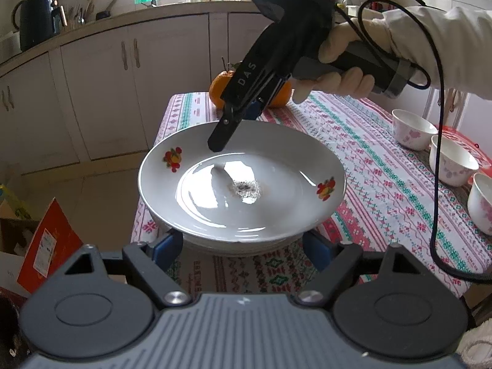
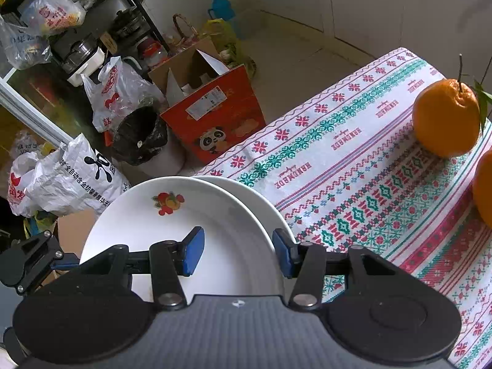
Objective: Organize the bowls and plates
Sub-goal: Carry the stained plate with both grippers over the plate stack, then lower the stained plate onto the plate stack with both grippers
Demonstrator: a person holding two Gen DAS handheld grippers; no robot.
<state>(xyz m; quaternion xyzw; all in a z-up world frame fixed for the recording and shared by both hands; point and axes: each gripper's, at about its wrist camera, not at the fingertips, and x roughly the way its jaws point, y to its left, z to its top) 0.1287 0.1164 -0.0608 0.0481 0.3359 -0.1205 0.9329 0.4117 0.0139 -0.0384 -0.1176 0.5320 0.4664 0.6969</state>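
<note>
Landmark: the top plate (image 1: 243, 184), white with fruit decals, sitting on a second plate (image 2: 261, 203) at the near corner of the patterned tablecloth (image 1: 369, 160).

Right gripper (image 2: 238, 250) comes down over the far rim of the top plate. Its jaws stand apart and straddle that rim, one blue pad (image 2: 193, 255) inside the dish, the other outside; not clamped. Probably placed so to pinch the rim for a lift, or just after letting it go; cannot tell which.

Left gripper (image 1: 243, 252) sits low at the near edge of the top plate, jaws wide apart, one finger at each side of the stack. Contact with the plates is not clear. Likely there to steady or square the stack.

The upper plate sits a little off centre on the lower one, so the stacking looks nearly done but not aligned.

Beyond the top plate: two oranges (image 2: 446, 120). To its right, well apart: three small bowls (image 1: 412, 129), not yet stacked.
</note>
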